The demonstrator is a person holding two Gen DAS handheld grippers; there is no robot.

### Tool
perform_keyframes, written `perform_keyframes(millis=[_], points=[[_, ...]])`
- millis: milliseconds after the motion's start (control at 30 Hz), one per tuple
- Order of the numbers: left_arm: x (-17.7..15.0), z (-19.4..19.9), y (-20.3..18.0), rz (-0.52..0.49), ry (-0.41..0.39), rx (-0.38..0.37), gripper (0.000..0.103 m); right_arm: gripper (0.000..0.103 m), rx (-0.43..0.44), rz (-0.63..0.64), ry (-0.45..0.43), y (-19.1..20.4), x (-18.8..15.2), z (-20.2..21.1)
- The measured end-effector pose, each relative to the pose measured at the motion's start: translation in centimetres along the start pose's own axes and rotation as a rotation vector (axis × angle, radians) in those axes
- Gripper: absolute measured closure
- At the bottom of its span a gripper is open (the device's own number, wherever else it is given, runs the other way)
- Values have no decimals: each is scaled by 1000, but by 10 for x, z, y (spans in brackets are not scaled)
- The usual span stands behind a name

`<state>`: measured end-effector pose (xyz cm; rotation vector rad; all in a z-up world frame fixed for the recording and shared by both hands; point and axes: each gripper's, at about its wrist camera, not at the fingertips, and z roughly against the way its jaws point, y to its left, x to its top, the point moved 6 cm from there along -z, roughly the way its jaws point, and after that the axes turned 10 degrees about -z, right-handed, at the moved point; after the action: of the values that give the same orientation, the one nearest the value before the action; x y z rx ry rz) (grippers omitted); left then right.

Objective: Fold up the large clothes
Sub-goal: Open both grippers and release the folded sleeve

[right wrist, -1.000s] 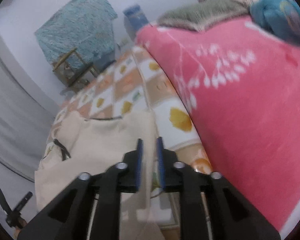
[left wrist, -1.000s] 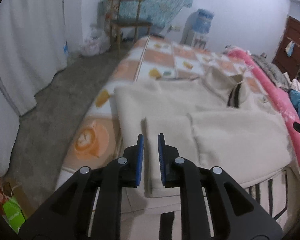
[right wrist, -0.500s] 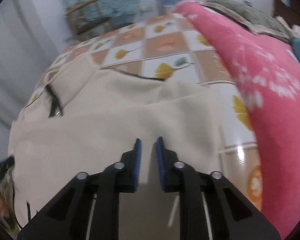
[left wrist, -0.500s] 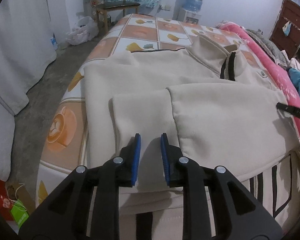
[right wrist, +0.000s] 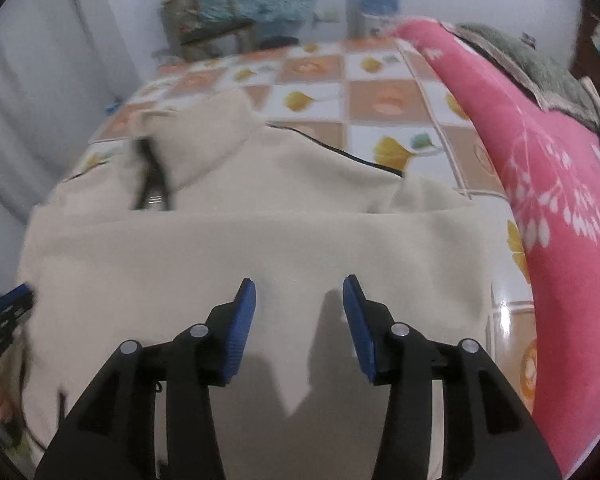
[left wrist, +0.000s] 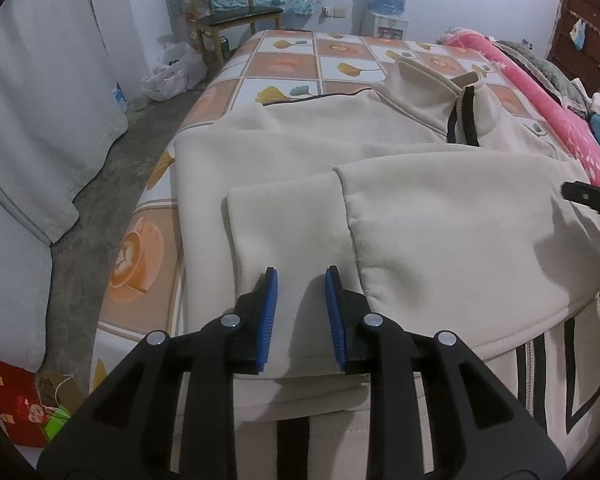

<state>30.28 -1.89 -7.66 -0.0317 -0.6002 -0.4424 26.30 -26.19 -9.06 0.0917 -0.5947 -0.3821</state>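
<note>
Cream fleece jacket (left wrist: 440, 216) lies sleeve-folded on the bed (left wrist: 292, 60).
I see both claws parted, empty: left claw (left wrist: 300, 312) and right claw (right wrist: 300, 320) over its soft hem.

Bed w/ orange-and-white checked leaf-print sheet (left wrist: 296, 64) is covered by a cream fleece zip-collar jacket (left wrist: 440, 216), sleeves folded in; pink floral blanket (right wrist: 540, 168) lies along the bed's right edge.

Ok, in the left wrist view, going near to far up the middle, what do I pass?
Left gripper → folded sleeve → cream jacket's body → checkered bedsheet → water dispenser
</note>
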Motion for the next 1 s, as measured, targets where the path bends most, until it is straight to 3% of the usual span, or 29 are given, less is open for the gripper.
perform_keyframes(millis=[133, 233, 367, 500, 600, 833, 1000], points=[[1, -1, -1, -3, -6, 8, 79, 48, 33, 67, 15, 16, -28, 21], [1, -1, -2, -5, -7, 9, 79, 43, -9, 100, 63, 17, -50, 8], [0, 0, -2, -10, -7, 7, 78, 42, -65, 123, 29, 24, -60, 17], [1, 0, -2, -9, -9, 9, 78, 40, -28, 92, 13, 31, -66, 34], [1, 0, -2, -13, -12, 12, 78, 28, -60, 109, 25, 29, -76, 23], [0, 3, -1, 3, -9, 15, 72, 27, -40, 56, 21, 24, -77, 38], [-1, 8, -1, 2, -7, 23, 61, 27, -14, 62, 12, 30, -91, 58]])
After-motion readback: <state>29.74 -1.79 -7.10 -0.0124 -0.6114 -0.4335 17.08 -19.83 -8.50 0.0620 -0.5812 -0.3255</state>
